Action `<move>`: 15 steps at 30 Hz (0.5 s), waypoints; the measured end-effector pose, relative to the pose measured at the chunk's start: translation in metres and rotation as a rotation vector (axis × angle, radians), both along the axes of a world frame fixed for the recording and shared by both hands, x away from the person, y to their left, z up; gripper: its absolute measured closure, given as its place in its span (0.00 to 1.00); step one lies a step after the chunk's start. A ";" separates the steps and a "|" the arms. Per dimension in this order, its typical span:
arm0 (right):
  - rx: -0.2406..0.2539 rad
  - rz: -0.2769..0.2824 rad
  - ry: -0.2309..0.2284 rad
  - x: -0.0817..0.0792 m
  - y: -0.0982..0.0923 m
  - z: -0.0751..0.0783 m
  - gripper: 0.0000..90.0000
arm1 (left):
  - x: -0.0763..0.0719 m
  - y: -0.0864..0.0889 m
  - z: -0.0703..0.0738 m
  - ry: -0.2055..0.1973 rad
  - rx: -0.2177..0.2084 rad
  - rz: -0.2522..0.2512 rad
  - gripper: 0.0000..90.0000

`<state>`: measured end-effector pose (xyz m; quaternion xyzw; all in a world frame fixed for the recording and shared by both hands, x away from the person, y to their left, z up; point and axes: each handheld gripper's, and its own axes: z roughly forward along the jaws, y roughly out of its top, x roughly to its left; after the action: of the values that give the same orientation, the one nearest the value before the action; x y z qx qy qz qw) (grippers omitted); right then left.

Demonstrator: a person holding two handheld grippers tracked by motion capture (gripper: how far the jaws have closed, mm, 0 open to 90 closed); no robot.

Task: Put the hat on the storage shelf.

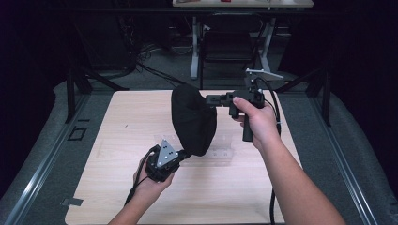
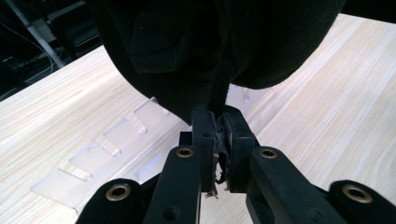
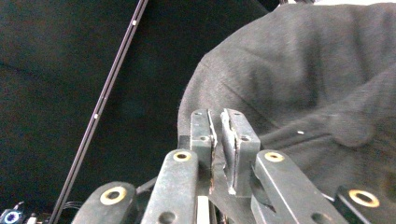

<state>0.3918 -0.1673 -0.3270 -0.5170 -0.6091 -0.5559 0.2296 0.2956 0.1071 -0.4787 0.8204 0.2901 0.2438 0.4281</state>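
Well, both claws (image 2: 219, 135) (image 3: 219, 135) pinch black cloth (image 1: 193, 119) edges, mid-table (image 1: 122, 140).

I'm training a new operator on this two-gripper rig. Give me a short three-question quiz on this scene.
1. True or false: the black cloth lies flat on the table.
2. Which gripper pinches the cloth's lower edge? A) left gripper B) right gripper
3. What clear thing lies on the table under the cloth?

Key:
1. False; it hangs above the table, stretched between both grippers.
2. A; the right gripper grips the cloth near its top.
3. A transparent slotted rack.
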 end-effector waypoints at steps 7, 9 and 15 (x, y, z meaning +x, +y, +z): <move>-0.038 0.003 -0.031 -0.009 -0.006 0.002 0.88 | 0.001 0.008 -0.008 0.019 -0.004 0.018 0.95; -0.034 -0.002 -0.034 -0.010 -0.007 0.002 0.87 | 0.002 0.009 -0.010 0.024 -0.006 0.023 0.95; -0.059 -0.012 -0.059 -0.016 -0.016 0.002 0.84 | 0.004 0.017 -0.028 0.068 -0.033 0.059 0.95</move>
<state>0.3759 -0.1829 -0.3246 -0.5107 -0.6285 -0.5541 0.1929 0.2996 0.1245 -0.5064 0.8121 0.3326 0.2238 0.4239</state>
